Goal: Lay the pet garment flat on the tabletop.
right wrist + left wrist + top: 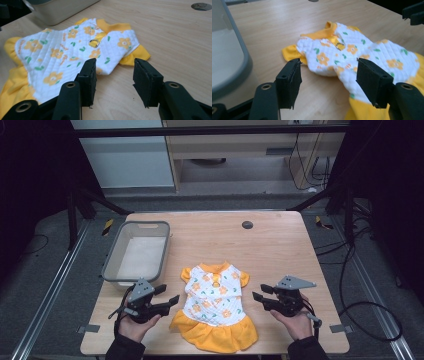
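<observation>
- Lying flat near the counter's (280,235) front edge, the small yellow floral dress (215,305) looks spread out, unfolded.
- Left hand-held gripper (170,295) and right hand-held gripper (259,292) flank it, jaws spread, empty.
- Grey basket (112,265) at the left edge holds nothing; folding or binning seems left.

Dress (362,52) skirt cut off at right and bottom edge in left gripper view, far side blurred. Basket (60,7) cropped by top edge in right gripper view. Other claw (413,12) clipped at corner. Forearms cut by bottom edge in high view. Dress lettering too small to read.
</observation>
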Tool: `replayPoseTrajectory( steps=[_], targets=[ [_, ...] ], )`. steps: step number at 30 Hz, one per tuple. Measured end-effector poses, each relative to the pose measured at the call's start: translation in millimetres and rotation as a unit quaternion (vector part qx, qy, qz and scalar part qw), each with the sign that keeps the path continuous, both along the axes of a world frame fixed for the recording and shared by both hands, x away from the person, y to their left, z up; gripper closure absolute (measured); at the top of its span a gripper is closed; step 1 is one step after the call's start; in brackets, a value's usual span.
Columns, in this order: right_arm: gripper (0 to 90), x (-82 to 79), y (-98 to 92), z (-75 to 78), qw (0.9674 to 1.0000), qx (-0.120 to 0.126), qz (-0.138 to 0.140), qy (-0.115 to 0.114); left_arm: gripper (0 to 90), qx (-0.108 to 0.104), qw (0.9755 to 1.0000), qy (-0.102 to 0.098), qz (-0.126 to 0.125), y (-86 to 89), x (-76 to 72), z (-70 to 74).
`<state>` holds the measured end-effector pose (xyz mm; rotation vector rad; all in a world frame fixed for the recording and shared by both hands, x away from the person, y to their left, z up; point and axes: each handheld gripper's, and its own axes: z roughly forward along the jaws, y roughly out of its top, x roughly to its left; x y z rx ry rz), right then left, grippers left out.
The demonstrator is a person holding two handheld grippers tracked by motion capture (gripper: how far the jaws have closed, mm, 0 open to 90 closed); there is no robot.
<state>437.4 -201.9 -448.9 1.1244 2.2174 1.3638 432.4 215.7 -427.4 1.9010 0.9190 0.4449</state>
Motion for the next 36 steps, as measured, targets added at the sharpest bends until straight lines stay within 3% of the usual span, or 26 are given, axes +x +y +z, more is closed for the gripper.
replayPoseTrajectory(
  steps=[2, 3, 4, 5, 6, 7, 8, 9, 10, 11, 14, 16, 27, 31, 33, 36],
  targets=[
    [51.2, 16.2, 4.4, -1.3, 0.9999, -0.003, -0.012, 0.002, 36.2, 0.004, 1.0000, 0.000, 0.006, -4.5, 10.5, 2.2],
    [51.2, 16.2, 4.4, -1.3, 0.9999, -0.003, -0.012, 0.002, 36.2, 0.003, 1.0000, -0.002, 0.007, -7.5, 16.3, 3.0],
    [49.6, 26.9, 8.6, -3.9, 0.9998, -0.004, -0.019, 0.002, 36.3, 0.011, 0.9999, -0.003, 0.009, -13.3, 28.0, 4.5],
    [49.4, 32.2, 11.0, -5.4, 0.9998, -0.008, -0.021, 0.002, 36.5, 0.011, 0.9999, -0.003, 0.009, -13.3, 28.0, 4.5],
    [48.6, 37.1, 13.4, -6.7, 0.9997, -0.009, -0.022, 0.002, 37.0, 0.025, 0.9996, -0.008, 0.010, -19.3, 39.1, 4.2],
    [48.6, 37.1, 13.4, -6.7, 0.9997, -0.009, -0.022, 0.002, 37.3, 0.025, 0.9996, -0.008, 0.010, -19.3, 39.1, 4.2],
    [47.6, 47.0, 17.3, -9.9, 0.9997, -0.008, -0.024, 0.004, 37.7, 0.043, 0.9990, -0.009, 0.011, -25.0, 50.3, 1.7],
    [47.6, 47.0, 17.3, -9.9, 0.9997, -0.008, -0.024, 0.004, 38.8, 0.043, 0.9990, -0.009, 0.011, -25.0, 50.3, 1.7],
    [47.3, 51.6, 19.1, -11.3, 0.9996, -0.008, -0.025, 0.004, 38.8, 0.056, 0.9983, -0.009, 0.016, -28.7, 57.5, -0.9],
    [47.1, 60.7, 22.7, -14.5, 0.9995, -0.013, -0.027, 0.008, 39.6, 0.068, 0.9975, -0.003, 0.021, -32.6, 67.8, -5.5],
    [48.0, 74.0, 26.7, -20.8, 0.9994, -0.015, -0.028, 0.014, 41.1, 0.070, 0.9972, 0.007, 0.027, -36.2, 78.3, -13.3],
    [49.0, 80.9, 29.8, -26.1, 0.9991, -0.019, -0.033, 0.019, 41.6, 0.090, 0.9944, 0.033, 0.044, -40.8, 93.1, -27.0],
    [49.9, 101.7, 44.3, -54.4, 0.9961, -0.059, -0.038, 0.053, 50.2, 0.125, 0.9880, 0.079, 0.045, -55.0, 111.0, -58.1],
    [52.8, 102.5, 45.6, -57.6, 0.9962, -0.058, -0.035, 0.056, 56.4, 0.113, 0.9881, 0.093, 0.046, -55.1, 112.2, -64.6],
    [57.8, 101.4, 47.3, -57.0, 0.9960, -0.065, -0.030, 0.054, 58.9, 0.109, 0.9879, 0.100, 0.047, -55.6, 112.7, -66.3],
    [75.8, 97.9, 51.5, -55.4, 0.9956, -0.064, -0.021, 0.065, 68.3, 0.108, 0.9878, 0.102, 0.049, -59.3, 111.0, -66.0]
  ],
)
